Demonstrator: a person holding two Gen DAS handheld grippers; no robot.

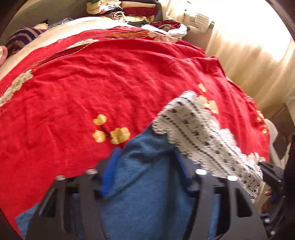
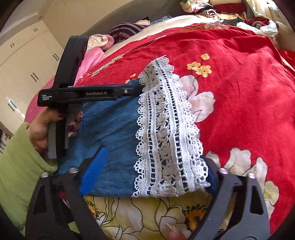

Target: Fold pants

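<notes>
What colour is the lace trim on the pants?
White lace trim over blue denim, clearest in the right wrist view.

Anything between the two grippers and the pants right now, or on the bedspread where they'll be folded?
Nothing visible. The pants lie between the fingers of both the left gripper and the right gripper. The red bedspread ahead shows only its own wrinkles; the clothes pile sits at the far edge.
</notes>
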